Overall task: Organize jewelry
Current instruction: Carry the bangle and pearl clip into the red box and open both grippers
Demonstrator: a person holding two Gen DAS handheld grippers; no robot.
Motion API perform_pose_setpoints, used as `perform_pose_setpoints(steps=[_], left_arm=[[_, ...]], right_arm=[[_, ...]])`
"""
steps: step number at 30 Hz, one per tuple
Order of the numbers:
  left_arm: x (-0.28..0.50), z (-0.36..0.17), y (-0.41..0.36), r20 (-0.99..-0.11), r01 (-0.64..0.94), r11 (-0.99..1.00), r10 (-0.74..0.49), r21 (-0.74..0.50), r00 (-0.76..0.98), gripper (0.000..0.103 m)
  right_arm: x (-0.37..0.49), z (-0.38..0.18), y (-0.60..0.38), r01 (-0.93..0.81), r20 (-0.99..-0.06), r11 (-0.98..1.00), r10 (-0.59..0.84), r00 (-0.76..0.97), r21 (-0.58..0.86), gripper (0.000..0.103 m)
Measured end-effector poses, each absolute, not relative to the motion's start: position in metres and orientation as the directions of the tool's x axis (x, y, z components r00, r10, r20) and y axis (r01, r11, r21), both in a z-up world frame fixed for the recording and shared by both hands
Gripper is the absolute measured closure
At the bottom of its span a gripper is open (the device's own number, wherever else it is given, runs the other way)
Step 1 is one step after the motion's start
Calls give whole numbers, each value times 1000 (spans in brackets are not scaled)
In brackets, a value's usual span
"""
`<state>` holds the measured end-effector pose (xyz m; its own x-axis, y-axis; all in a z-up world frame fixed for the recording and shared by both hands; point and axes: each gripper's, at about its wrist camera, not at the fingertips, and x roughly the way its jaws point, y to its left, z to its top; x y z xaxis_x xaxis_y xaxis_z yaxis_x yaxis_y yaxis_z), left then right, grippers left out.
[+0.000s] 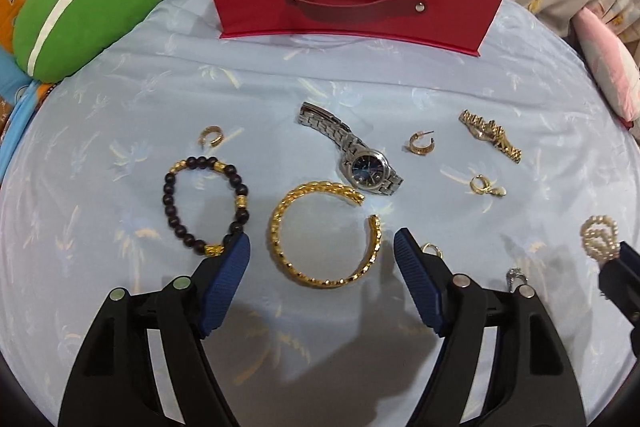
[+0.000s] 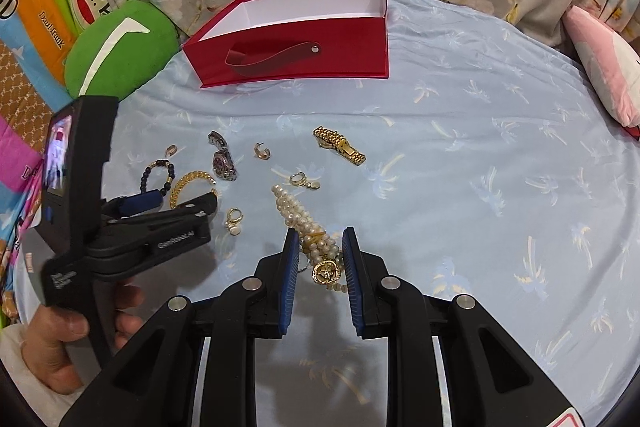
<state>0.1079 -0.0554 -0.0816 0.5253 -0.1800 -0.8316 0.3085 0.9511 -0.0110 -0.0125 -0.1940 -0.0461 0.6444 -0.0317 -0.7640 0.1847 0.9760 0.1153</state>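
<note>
Clamping the pearl strand (image 2: 298, 213) ready to lift, the right tool (image 2: 320, 247) grips it near the bed's (image 2: 480, 187) front edge while the left tool (image 1: 322, 255) gapes astride the gold bangle (image 1: 326, 235), lined up for the open red box (image 2: 296, 39) at the far edge.

Left pad hides bead bracelet (image 1: 206, 201) partly.

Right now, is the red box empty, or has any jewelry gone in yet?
Empty as far as visible: the red box shows only bare white inner walls and floor in the right wrist view. Its near wall hides part of the floor.
</note>
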Motion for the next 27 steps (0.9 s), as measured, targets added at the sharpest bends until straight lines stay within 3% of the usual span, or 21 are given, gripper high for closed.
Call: perform_pose_setpoints(steps=[4,14,27], left_arm=[[108,-82,-61,-817,313,950,-163,23,554,49],[100,-61,-52,-801,300,953,-204,-32,563,49],[105,36,-37,-684,298,954,-233,-24,691,49]], right_arm=[[-11,-50,-198,192,-768,974,-29,639,122,82],[-11,-46,-197,190,-763,974,-27,646,126,82],[30,16,-201,125,-664,985,-13,748,121,82]])
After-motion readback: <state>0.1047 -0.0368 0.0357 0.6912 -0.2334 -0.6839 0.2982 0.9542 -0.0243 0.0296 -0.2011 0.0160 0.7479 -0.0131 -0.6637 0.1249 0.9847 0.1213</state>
